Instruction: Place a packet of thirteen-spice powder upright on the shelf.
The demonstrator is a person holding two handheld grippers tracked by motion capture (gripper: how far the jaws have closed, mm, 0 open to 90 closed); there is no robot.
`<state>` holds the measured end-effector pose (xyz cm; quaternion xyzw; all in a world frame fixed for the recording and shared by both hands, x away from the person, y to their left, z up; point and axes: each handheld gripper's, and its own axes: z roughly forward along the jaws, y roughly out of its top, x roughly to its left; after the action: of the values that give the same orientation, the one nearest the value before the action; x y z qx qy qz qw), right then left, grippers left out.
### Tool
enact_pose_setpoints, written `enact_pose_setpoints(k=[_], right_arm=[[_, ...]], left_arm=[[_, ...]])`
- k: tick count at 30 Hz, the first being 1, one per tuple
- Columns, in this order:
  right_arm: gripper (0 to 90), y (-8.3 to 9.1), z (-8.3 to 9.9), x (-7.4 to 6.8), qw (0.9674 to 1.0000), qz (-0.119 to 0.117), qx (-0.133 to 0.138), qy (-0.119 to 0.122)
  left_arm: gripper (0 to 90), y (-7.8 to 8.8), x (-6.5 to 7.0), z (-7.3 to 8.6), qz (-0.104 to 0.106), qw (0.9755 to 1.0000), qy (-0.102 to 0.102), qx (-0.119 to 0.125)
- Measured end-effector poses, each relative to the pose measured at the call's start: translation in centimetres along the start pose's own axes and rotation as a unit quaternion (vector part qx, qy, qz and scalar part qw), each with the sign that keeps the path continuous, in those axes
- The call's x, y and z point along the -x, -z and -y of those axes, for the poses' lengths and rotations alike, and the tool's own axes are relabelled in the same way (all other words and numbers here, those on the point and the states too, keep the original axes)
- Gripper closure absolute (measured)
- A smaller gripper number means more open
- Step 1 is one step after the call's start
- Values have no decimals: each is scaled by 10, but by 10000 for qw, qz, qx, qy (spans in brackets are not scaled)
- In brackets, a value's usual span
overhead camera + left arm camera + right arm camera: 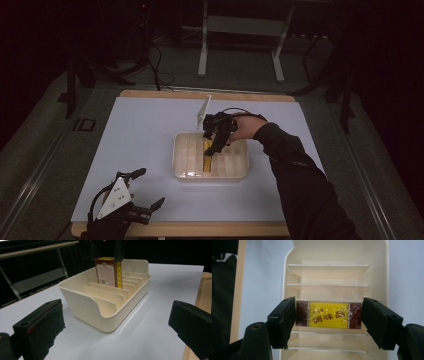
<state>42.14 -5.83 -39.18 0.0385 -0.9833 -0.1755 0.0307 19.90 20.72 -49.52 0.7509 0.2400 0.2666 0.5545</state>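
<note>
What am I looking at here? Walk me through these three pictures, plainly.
No robot: a person holds a hand-held two-jaw gripper in each hand. The high view looks down on the table from above the person. The other two come from small cameras that ride on the grippers and look along their black jaws.

On the white table top stands a cream tray with dividers. A small yellow and brown packet stands upright in one of its slots.

The right gripper reaches into the tray, one jaw at each end of the packet; whether they press on it is unclear. The left gripper rests at the near edge, open and empty.
</note>
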Motion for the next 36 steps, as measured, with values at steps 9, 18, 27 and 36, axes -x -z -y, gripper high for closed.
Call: enact_pose_setpoints(k=[9, 18, 27, 36], right_arm=[[264, 13, 3, -4, 9999, 118, 84, -38], [176, 27, 11, -6, 9987, 391, 146, -277], [131, 36, 24, -5, 9948, 549, 275, -819], [133, 50, 42, 0, 9866, 954, 450, -1241]], left_arm=[[3, 0, 0, 0, -8, 10000, 4, -4], [3, -1, 0, 0, 2, 10000, 0, -32], [3, -1, 0, 0, -8, 10000, -3, -48], [3, -1, 0, 0, -8, 10000, 13, -52]])
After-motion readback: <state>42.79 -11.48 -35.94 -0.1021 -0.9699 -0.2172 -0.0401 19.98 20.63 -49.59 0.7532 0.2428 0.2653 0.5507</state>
